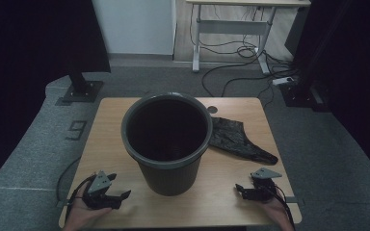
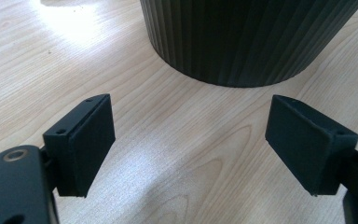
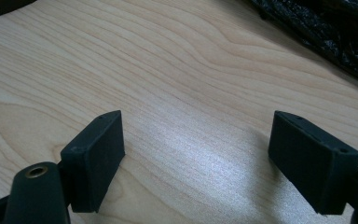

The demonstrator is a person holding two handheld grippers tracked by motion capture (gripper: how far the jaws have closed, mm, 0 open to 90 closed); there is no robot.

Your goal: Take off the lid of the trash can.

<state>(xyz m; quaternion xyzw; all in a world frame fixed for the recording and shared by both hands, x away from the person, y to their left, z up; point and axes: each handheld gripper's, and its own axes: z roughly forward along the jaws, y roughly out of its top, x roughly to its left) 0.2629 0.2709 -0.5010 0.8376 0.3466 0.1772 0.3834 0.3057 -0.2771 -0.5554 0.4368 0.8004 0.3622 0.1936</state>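
High view: both grippers, left gripper and right gripper, gape beside the bin

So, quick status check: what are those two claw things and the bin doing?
Left gripper open, empty, facing the dark bin. Right gripper open, empty, near the black plastic bag. Bin upright, bag flat beside it. Nothing in the way.

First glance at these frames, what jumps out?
A big dark ribbed bin stands upright and empty in the middle of the wooden table. A crumpled black plastic bag lies flat just to its right. Both grippers, left and right, sit near the front edge, jaws open and empty.
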